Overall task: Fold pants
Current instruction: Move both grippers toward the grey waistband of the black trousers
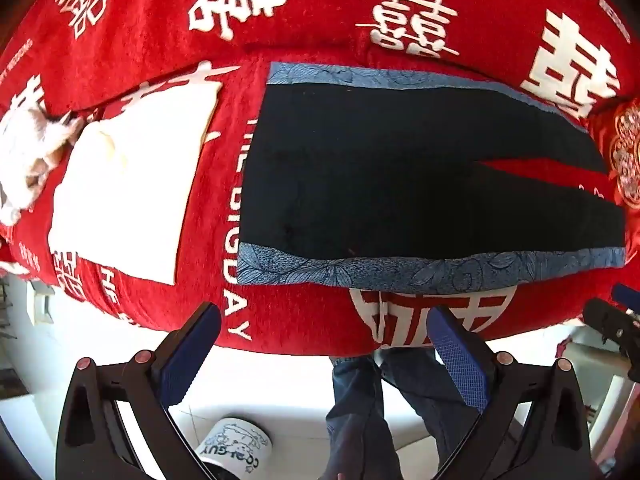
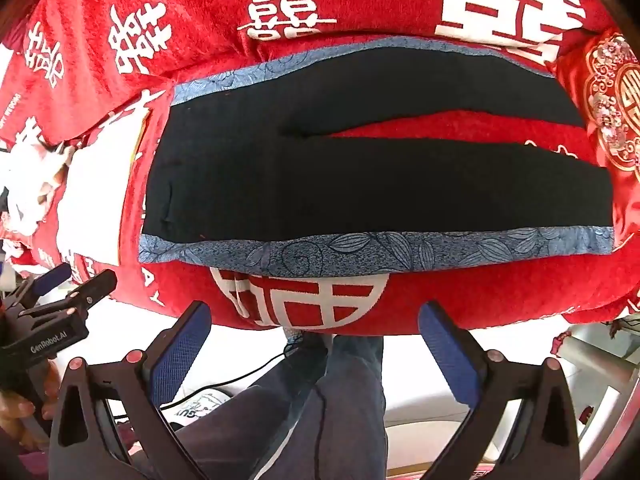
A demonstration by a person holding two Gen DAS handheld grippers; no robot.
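Black pants [image 1: 400, 176] with blue leaf-patterned side stripes [image 1: 400, 272] lie flat on a red bed cover, waist to the left, legs spread slightly to the right. They also show in the right wrist view [image 2: 360, 184]. My left gripper [image 1: 324, 320] is open and empty, held before the bed's near edge, short of the pants. My right gripper [image 2: 316, 316] is open and empty, also before the near edge. The left gripper shows at the left of the right wrist view [image 2: 72, 292].
The red bed cover [image 1: 304, 12] bears white characters. A folded white garment [image 1: 132, 184] lies left of the pants, with a white crumpled cloth [image 1: 28, 152] beyond it. A red embroidered cushion [image 2: 612, 104] sits at the right. The person's legs [image 2: 340, 400] and a white slipper [image 1: 236, 448] are below.
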